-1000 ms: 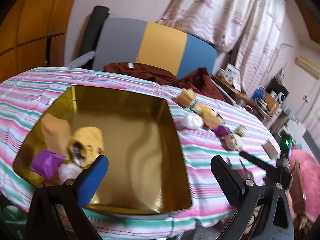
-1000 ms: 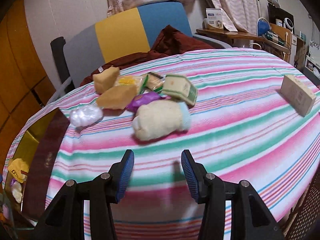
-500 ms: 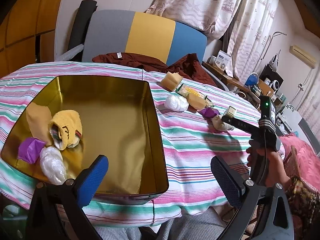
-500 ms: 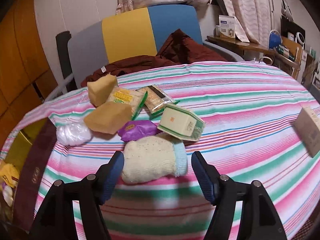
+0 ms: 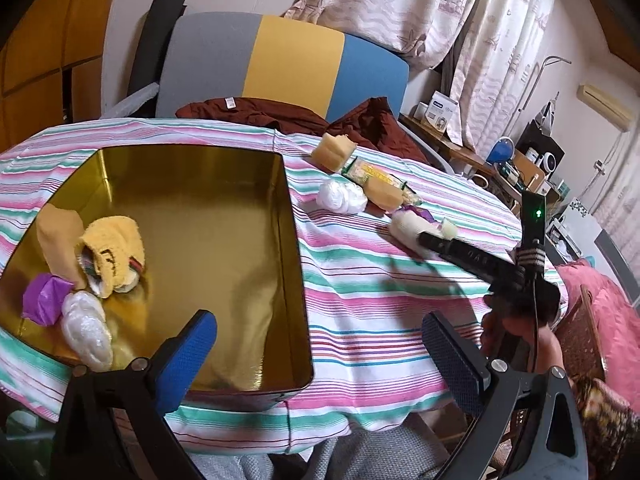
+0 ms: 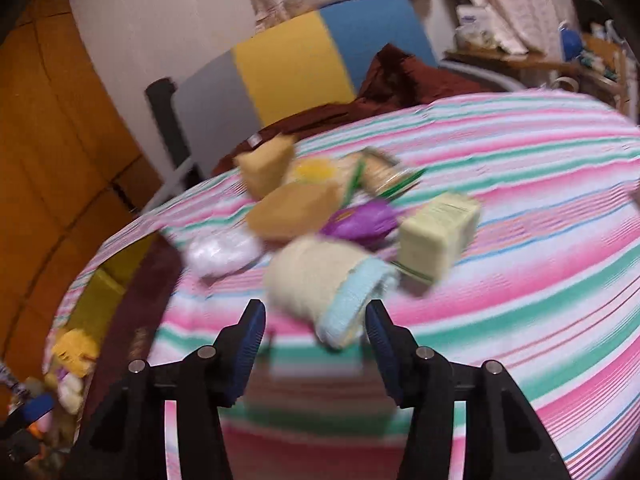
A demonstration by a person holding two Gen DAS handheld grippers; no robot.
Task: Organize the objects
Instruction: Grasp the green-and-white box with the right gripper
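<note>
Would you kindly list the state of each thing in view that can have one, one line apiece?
Gold tin: open, no lid on it, partly filled.
Yellow sock: lying inside the tin.
Cream sock: on the tablecloth, its blue cuff between the right jaws, not yet pinched.
Left gripper: open, empty, above the tin's near edge.
Right gripper: jaws closing, pads not yet pressing.
Green box: closed, lying on its side.

My right view is smeared by motion: the sock (image 6: 320, 276) at centre, the box (image 6: 438, 232) and the wrappers (image 6: 360, 222) behind it have soft edges, and their print is unreadable. At lower left the tin (image 6: 116, 284) is cut by the frame edge. In my left view, my right gripper (image 5: 436, 242) covers part of the sock, so any contact is unclear.
</note>
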